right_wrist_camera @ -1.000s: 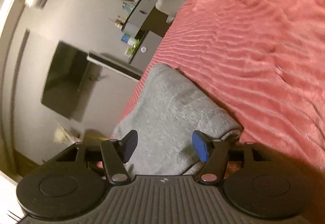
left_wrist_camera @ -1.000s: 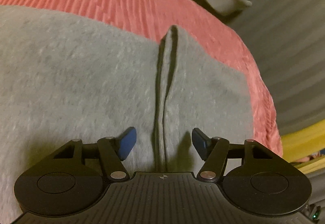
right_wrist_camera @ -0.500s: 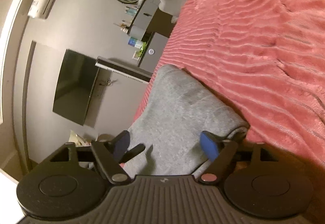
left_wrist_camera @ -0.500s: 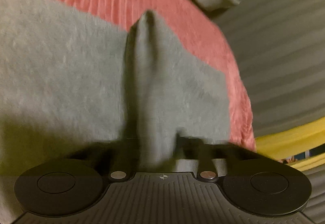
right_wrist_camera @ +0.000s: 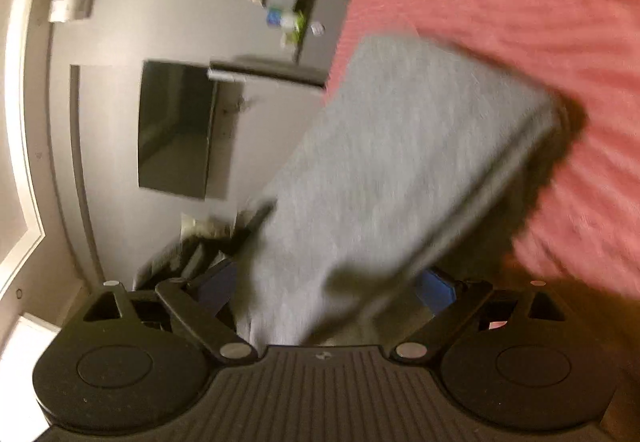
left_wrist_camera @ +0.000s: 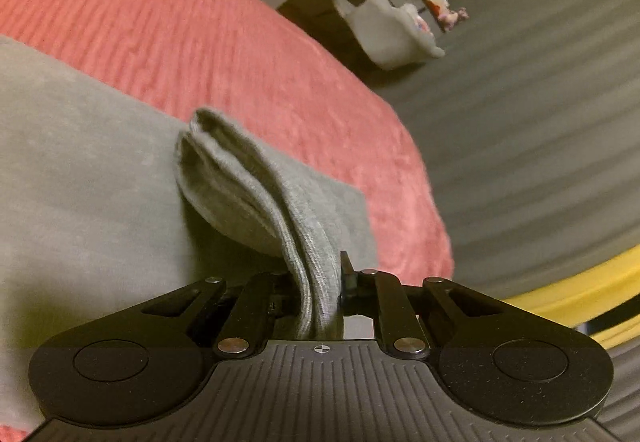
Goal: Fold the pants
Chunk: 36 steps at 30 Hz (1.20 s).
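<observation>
Pants fold pinched in L fingers | R fingers opening, cloth btwn, unpressed

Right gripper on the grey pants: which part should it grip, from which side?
Grip the thick folded edge of the grey pants, coming in level from the near side. That edge already lies between the opening fingers of the right gripper, raised above the pink bedspread.

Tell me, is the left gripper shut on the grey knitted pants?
Shut: the left gripper pinches a raised fold of the grey knitted pants.
</observation>
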Each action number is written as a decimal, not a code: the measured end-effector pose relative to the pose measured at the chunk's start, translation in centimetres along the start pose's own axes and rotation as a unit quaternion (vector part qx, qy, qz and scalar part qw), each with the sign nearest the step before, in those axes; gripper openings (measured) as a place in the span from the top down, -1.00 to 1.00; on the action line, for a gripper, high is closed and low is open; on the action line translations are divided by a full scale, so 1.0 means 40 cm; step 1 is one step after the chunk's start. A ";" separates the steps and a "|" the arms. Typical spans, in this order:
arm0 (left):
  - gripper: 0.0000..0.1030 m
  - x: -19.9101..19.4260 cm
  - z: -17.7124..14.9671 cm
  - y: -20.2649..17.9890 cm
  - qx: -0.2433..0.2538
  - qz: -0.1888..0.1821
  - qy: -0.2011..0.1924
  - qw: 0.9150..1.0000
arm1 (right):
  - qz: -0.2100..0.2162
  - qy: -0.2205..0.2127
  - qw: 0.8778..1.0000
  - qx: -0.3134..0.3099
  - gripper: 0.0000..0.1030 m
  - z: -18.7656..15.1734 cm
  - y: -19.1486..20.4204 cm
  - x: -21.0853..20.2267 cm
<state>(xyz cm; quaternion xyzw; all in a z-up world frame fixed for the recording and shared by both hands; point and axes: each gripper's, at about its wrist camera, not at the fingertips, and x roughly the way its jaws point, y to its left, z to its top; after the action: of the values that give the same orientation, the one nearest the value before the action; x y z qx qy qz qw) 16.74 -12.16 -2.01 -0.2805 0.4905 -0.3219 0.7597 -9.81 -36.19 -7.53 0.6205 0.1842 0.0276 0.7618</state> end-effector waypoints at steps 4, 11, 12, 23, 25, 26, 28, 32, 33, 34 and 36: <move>0.72 -0.059 -0.008 0.030 0.022 0.021 -0.026 0.999 | -0.011 -0.093 0.993 0.071 -0.51 0.040 -0.051 -0.026; 0.56 -0.086 -0.063 0.092 0.095 0.096 -0.037 0.990 | -0.111 -0.046 0.991 0.061 0.69 0.015 -0.083 -0.004; 0.47 -0.077 -0.059 0.114 0.079 0.113 -0.026 0.990 | -0.116 -0.039 0.991 0.058 0.74 0.013 -0.084 0.007; 0.28 0.000 0.058 0.159 -0.013 0.092 -0.033 0.995 | -0.114 -0.035 0.992 0.043 0.68 0.004 -0.087 0.003; 0.72 -0.002 0.064 0.131 0.022 0.092 -0.029 0.995 | -0.119 -0.035 0.992 0.030 0.70 0.003 -0.078 0.001; 0.73 -0.014 0.063 0.102 0.056 0.095 -0.046 0.993 | -0.122 -0.035 0.992 0.017 0.70 0.001 -0.068 0.002; 0.73 -0.059 0.054 0.045 0.120 0.074 -0.091 0.986 | -0.084 -0.034 0.996 -0.002 0.79 -0.001 -0.053 -0.002; 0.70 -0.106 0.050 0.005 0.188 0.092 -0.128 0.969 | -0.054 -0.023 0.997 -0.048 0.80 -0.008 -0.015 0.007; 0.67 -0.096 0.057 0.023 0.184 0.114 -0.125 0.968 | -0.080 -0.013 0.995 -0.065 0.80 -0.012 -0.010 0.019; 0.56 -0.078 0.066 0.049 0.167 0.142 -0.115 0.969 | -0.114 0.001 0.990 -0.080 0.78 -0.015 -0.008 0.034; 0.53 -0.036 0.075 0.122 0.119 0.195 -0.072 0.971 | -0.153 0.019 0.984 -0.093 0.67 -0.022 -0.007 0.058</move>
<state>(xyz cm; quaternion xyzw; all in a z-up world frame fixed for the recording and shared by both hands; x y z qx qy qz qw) 20.10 -7.61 -3.74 -0.1095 0.4379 -0.2024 0.8691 -8.00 -34.80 -8.51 0.5109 0.2880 -0.0601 0.8078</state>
